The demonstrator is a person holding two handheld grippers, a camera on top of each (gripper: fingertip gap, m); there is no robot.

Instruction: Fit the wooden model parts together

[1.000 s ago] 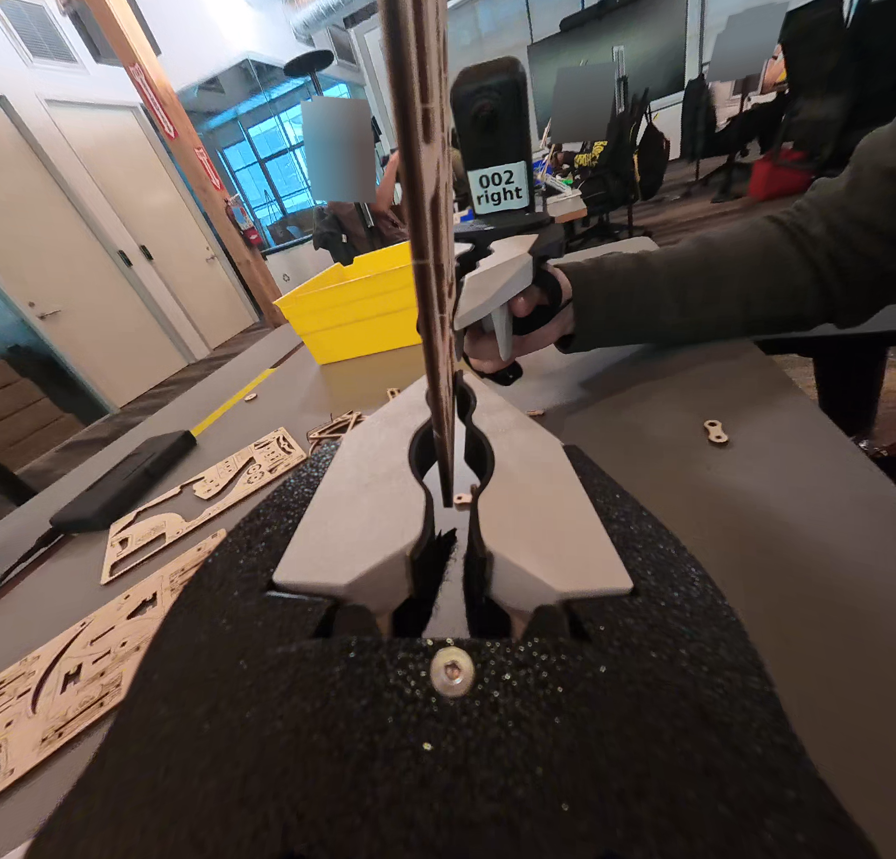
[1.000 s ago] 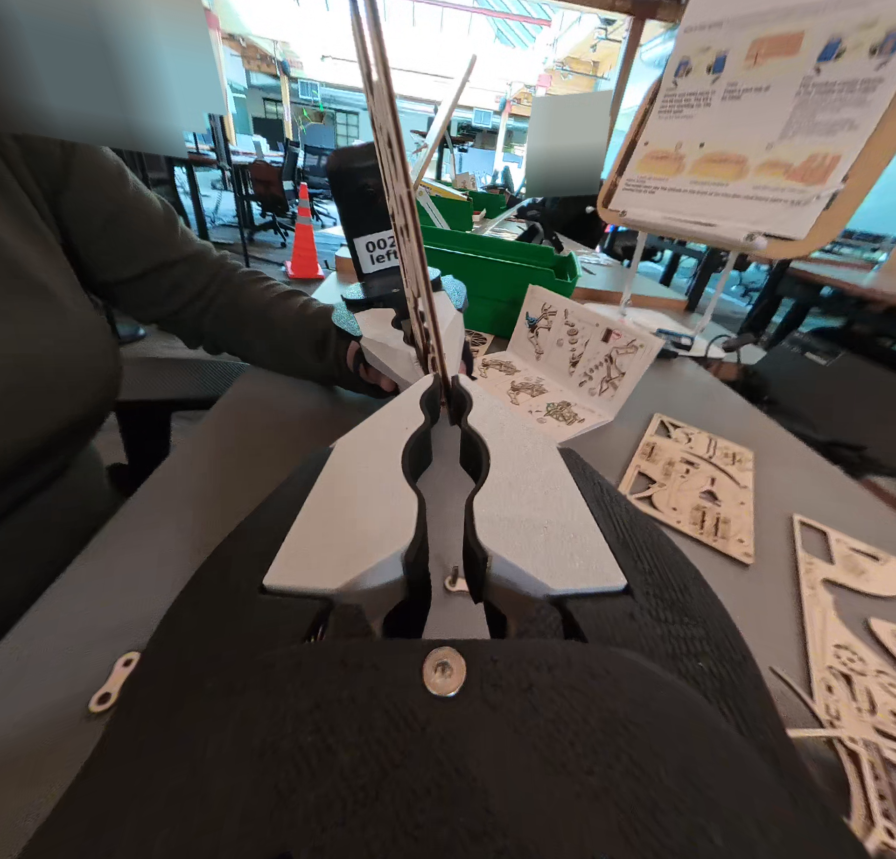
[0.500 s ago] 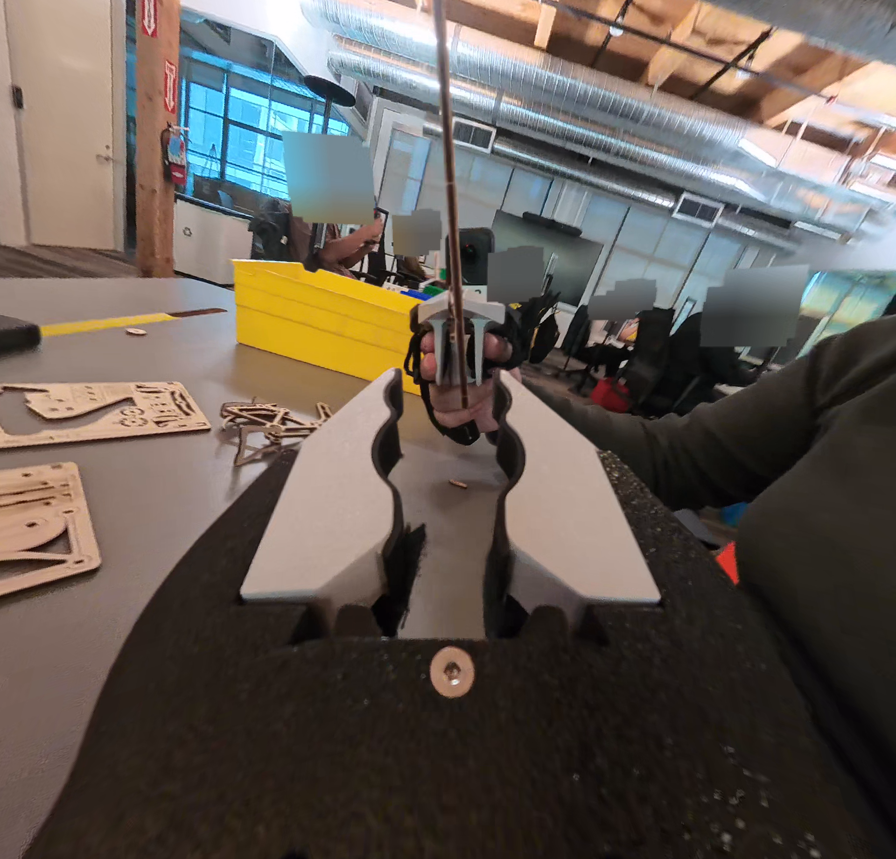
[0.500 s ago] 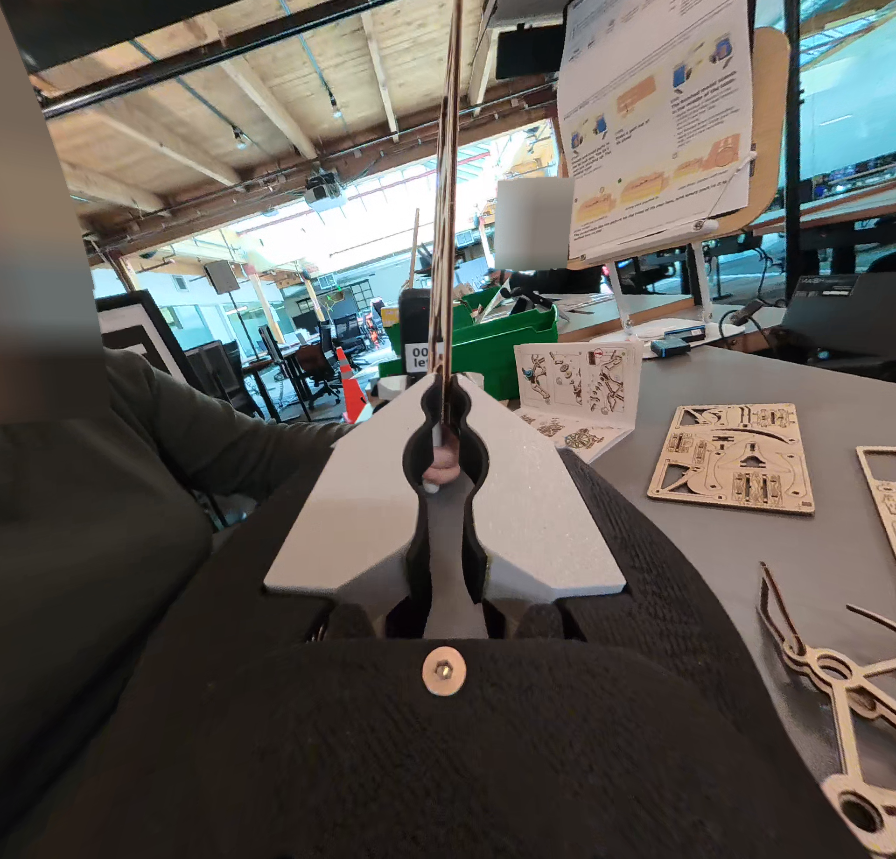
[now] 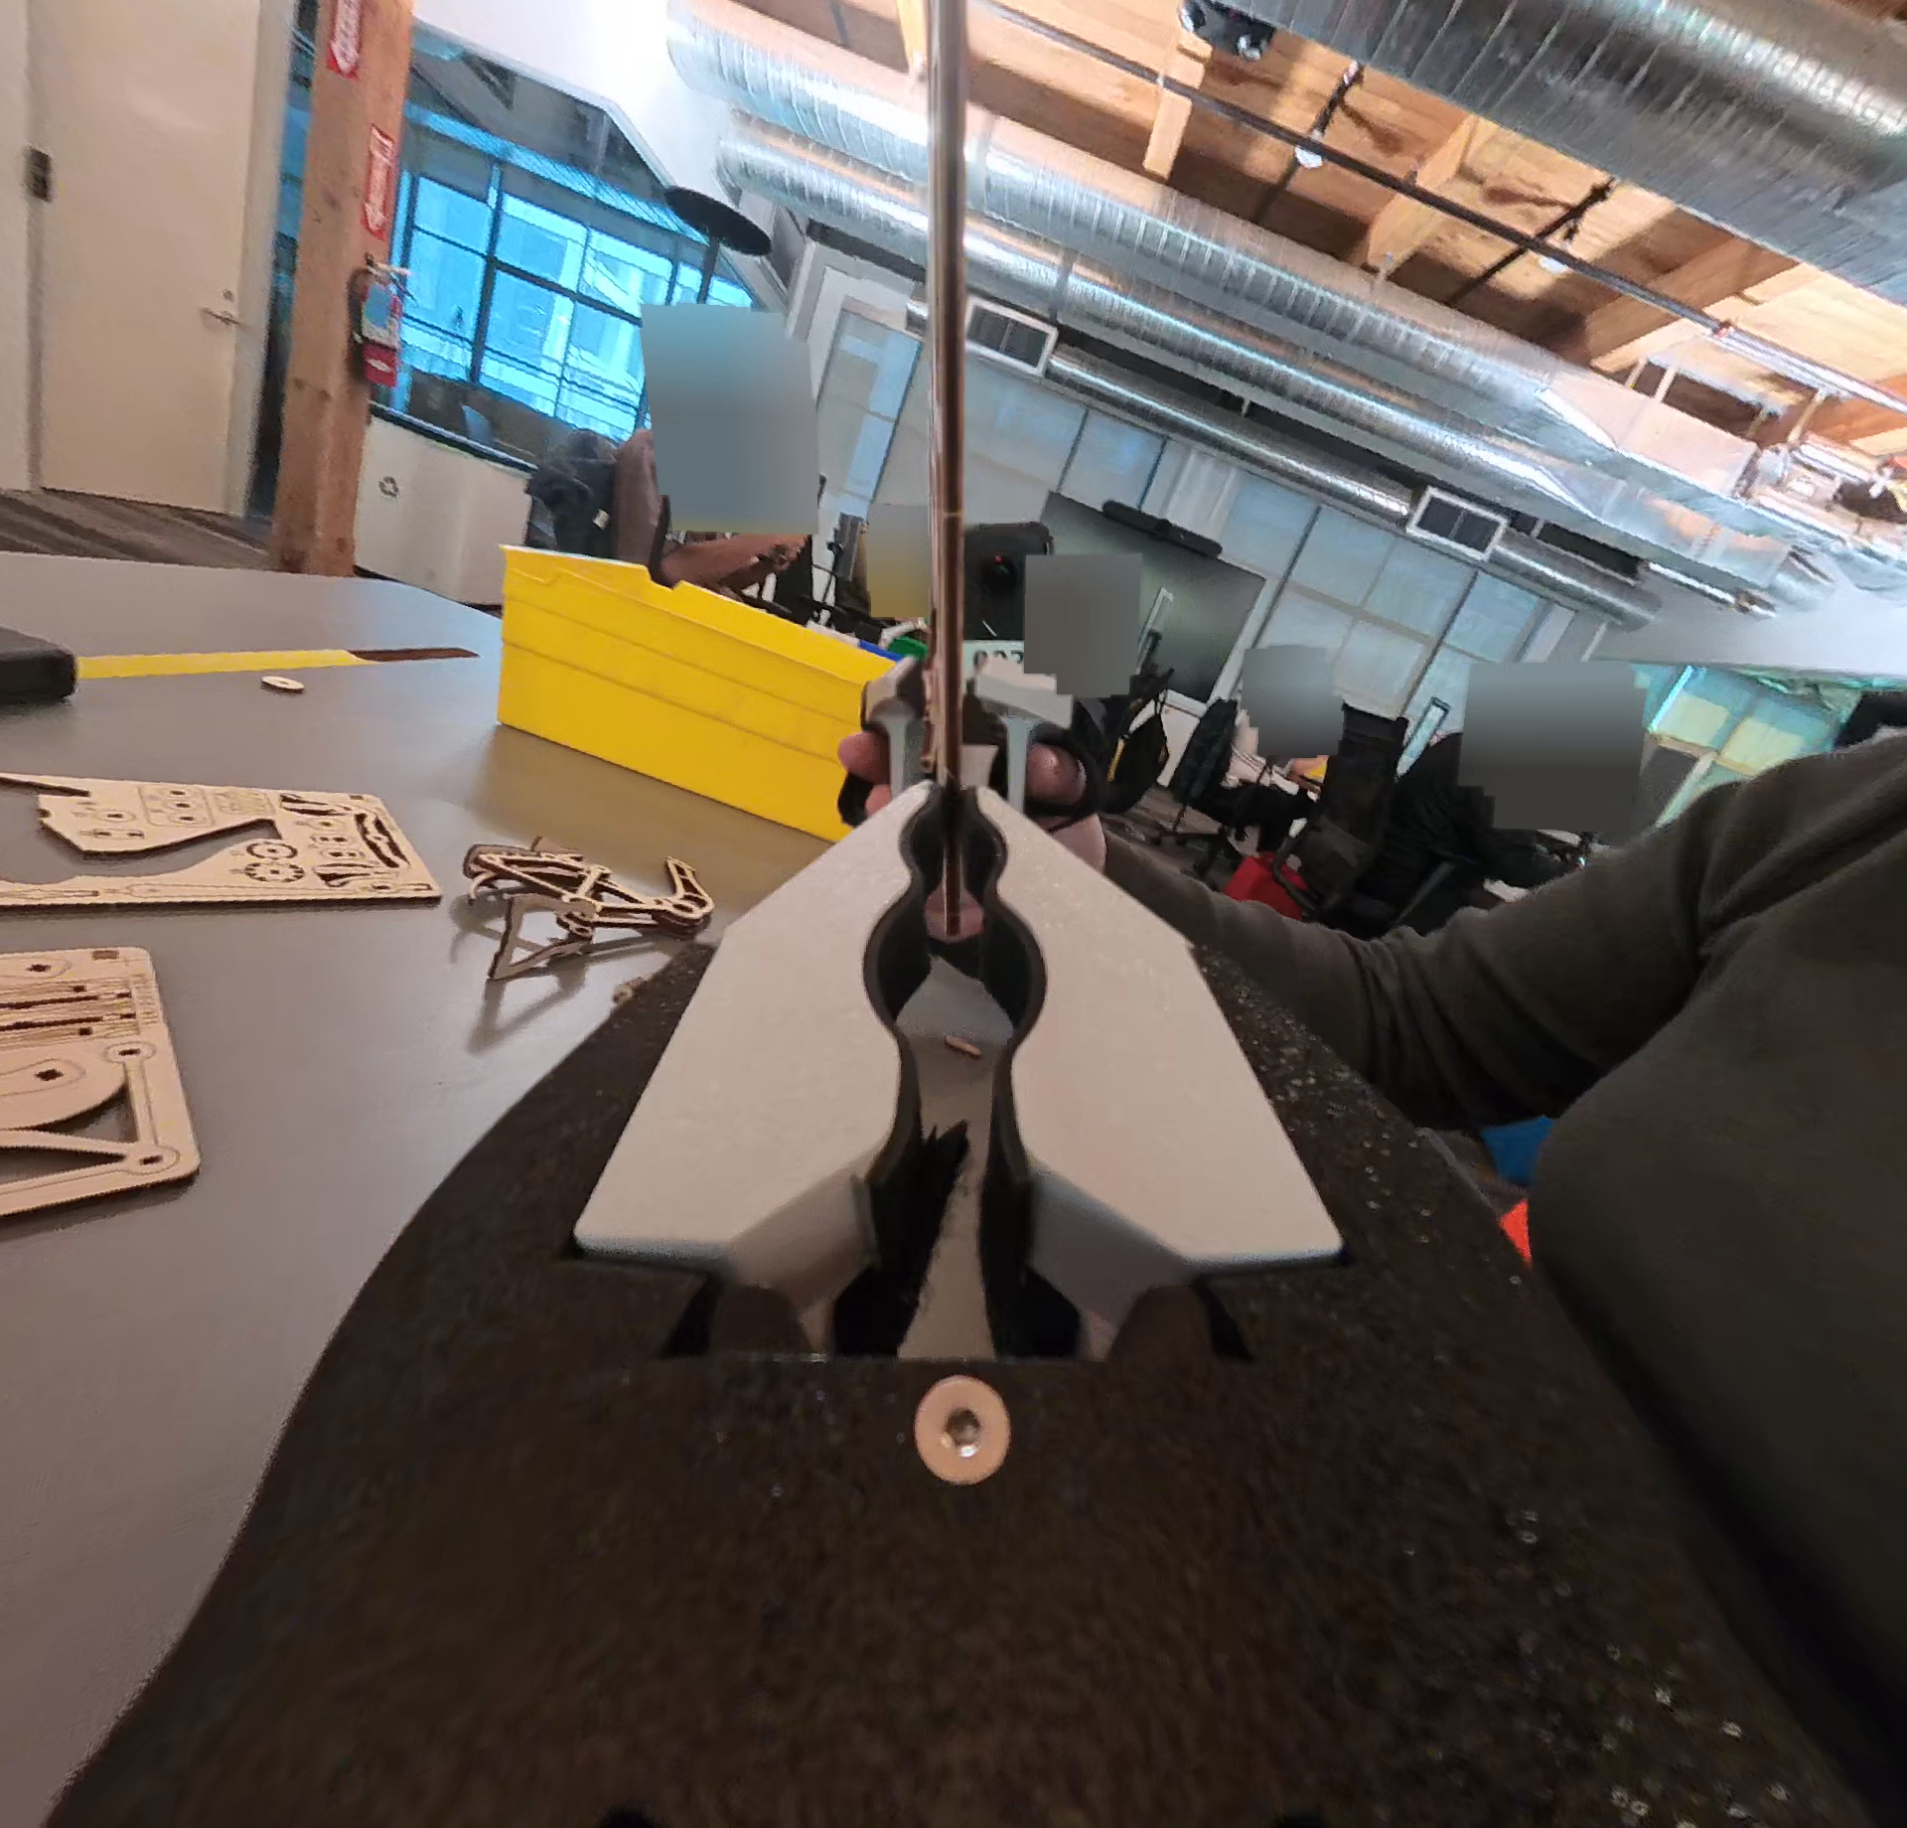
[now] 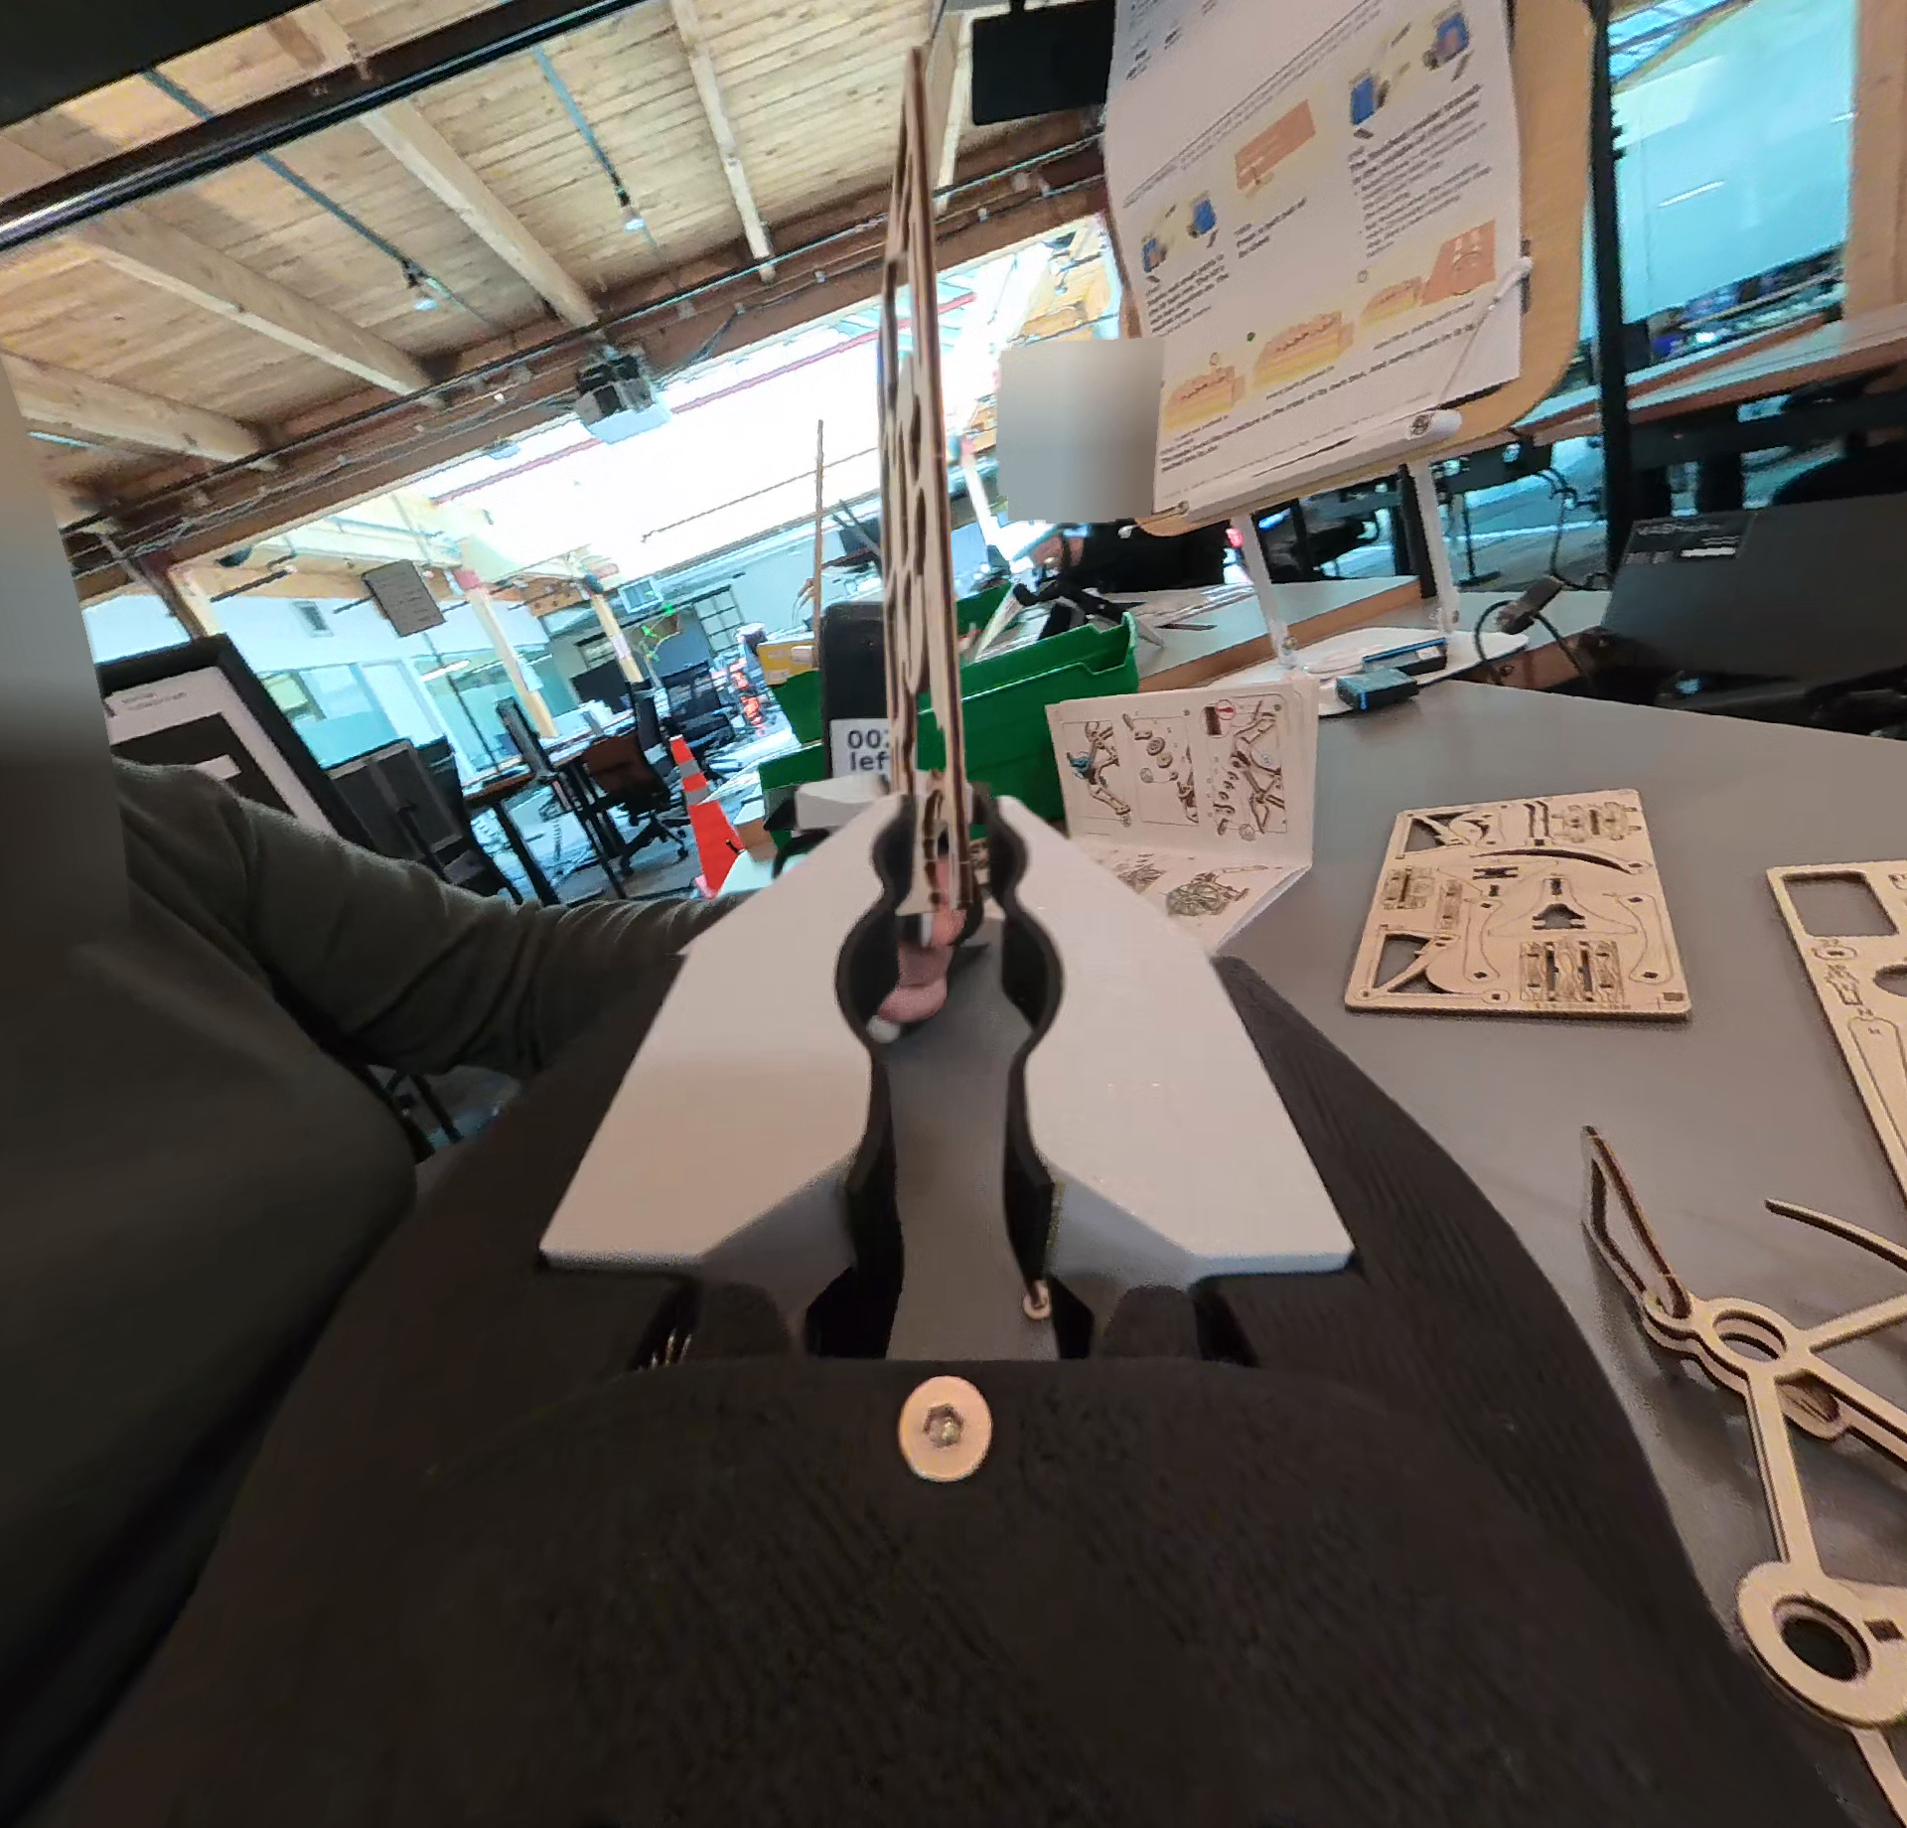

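Both grippers, left [image 5: 951, 798] and right [image 6: 941, 813], pinch one thin wooden sheet [image 6: 913, 499] edge-on; it stands upright toward 12 o'clock above the table [image 5: 310, 1056]. I think equal pressure avoids bending or snapping it

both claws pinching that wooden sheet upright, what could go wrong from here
1. The left claw and right claw both clamp the thin wooden sheet near its bottom edge; any twist between them might crack it.
2. The tall sheet stands unsupported above, so it could lever out of either grip.
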